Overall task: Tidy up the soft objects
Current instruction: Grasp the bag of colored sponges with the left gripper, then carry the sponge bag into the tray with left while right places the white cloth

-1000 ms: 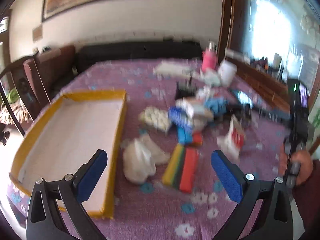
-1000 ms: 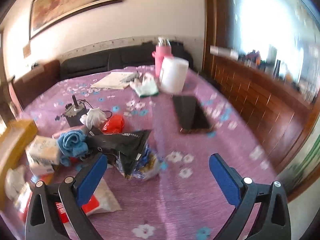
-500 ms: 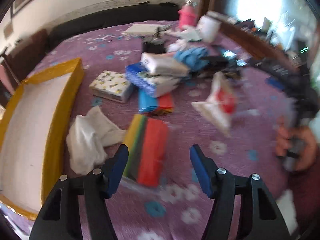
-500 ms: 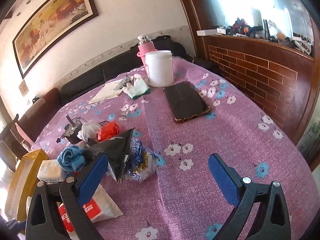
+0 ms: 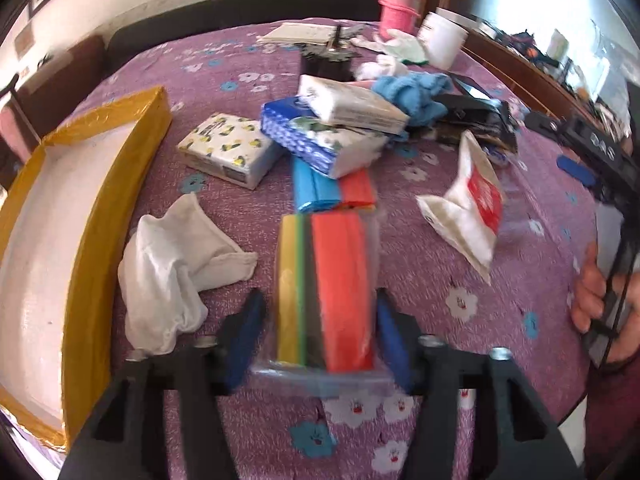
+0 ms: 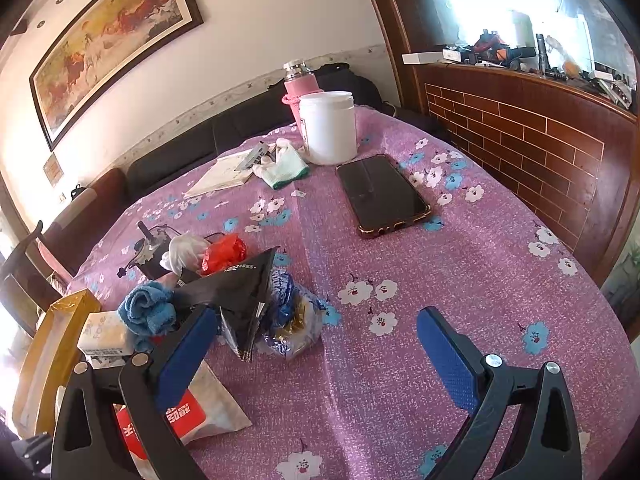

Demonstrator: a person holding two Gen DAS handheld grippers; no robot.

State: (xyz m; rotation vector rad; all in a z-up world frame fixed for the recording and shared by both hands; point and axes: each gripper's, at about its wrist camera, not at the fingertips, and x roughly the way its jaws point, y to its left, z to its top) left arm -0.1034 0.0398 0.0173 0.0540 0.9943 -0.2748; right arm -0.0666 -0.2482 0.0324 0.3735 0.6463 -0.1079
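1. Left gripper now down low around the pack of sponges. A second ago, up high over the table and wide open.
2. Blue pads much closer together now, one on each side of the pack. Right pad touching the plastic wrap; a small gap on the left side. So not a full squeeze yet, by the look of it.
3. Pack of sponges flat on the purple tablecloth, near the front edge. Yellow, green, dark and red stripes, in a clear wrap.
4. Yellow tray off to the left, nothing in it. White cloth between the tray and the pack.
5. Meaning for the job: sponges picked as the first soft thing. Likely next, a squeeze, a lift, then over to the tray.
6. Right gripper wide open, nothing in it, over a bare bit of table. Black bag and blue towel just by its left pad.
7. More soft things in a heap behind the pack: tissue packs and the towel.
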